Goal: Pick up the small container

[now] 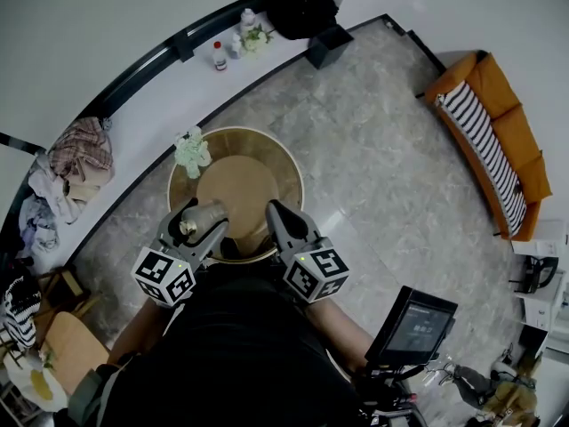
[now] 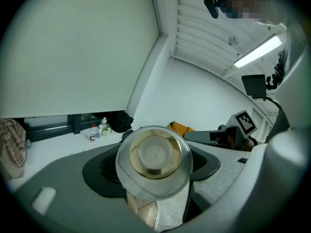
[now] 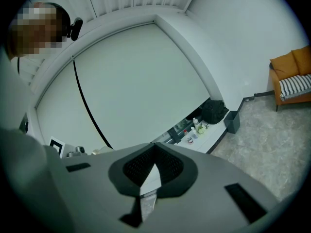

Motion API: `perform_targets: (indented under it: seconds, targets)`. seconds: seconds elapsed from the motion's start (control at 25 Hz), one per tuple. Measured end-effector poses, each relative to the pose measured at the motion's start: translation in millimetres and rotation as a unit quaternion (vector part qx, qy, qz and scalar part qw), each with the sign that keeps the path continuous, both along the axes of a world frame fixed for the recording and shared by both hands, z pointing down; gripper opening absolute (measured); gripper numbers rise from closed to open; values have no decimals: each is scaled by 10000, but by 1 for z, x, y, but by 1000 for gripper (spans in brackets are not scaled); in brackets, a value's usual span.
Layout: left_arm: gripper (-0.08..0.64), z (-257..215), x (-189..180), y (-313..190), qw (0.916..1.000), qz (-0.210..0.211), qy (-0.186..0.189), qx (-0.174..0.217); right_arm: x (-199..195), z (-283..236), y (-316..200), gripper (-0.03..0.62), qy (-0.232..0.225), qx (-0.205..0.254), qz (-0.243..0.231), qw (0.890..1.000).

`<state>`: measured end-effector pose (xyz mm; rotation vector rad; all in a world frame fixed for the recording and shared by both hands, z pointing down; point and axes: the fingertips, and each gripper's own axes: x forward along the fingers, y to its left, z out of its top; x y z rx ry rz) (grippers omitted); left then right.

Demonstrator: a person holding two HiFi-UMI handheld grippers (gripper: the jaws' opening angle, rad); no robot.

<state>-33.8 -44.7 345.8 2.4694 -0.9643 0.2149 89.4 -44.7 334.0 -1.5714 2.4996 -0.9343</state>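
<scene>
The small container (image 1: pixel 204 218) is a clear round cup. It is clamped between the jaws of my left gripper (image 1: pixel 197 213) and held above the near edge of the round wooden table (image 1: pixel 271 163). In the left gripper view the container (image 2: pixel 154 160) fills the middle, seen end-on, with the left gripper (image 2: pixel 155 171) shut on it. My right gripper (image 1: pixel 277 212) hovers just right of it over the same table edge. Its jaws are closed together with nothing between them, and the right gripper (image 3: pixel 154 168) shows the same in its own view.
A green and white bundle (image 1: pixel 192 152) lies on the table's far left rim. Bottles (image 1: pixel 218 56), a black bag (image 1: pixel 298 9) and a dark bin (image 1: pixel 329 47) sit along the white ledge. An orange sofa (image 1: pixel 491 136) stands at right, a clothes pile (image 1: pixel 76 157) at left, and a screen (image 1: pixel 413 327) near my right side.
</scene>
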Motion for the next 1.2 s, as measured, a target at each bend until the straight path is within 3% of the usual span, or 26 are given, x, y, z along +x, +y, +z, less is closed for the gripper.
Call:
perform_targets:
  seconds: [1.2]
  targets:
    - [333, 4, 7, 6, 10000, 39, -32, 3, 6, 8, 4, 6, -37, -85, 27, 10000]
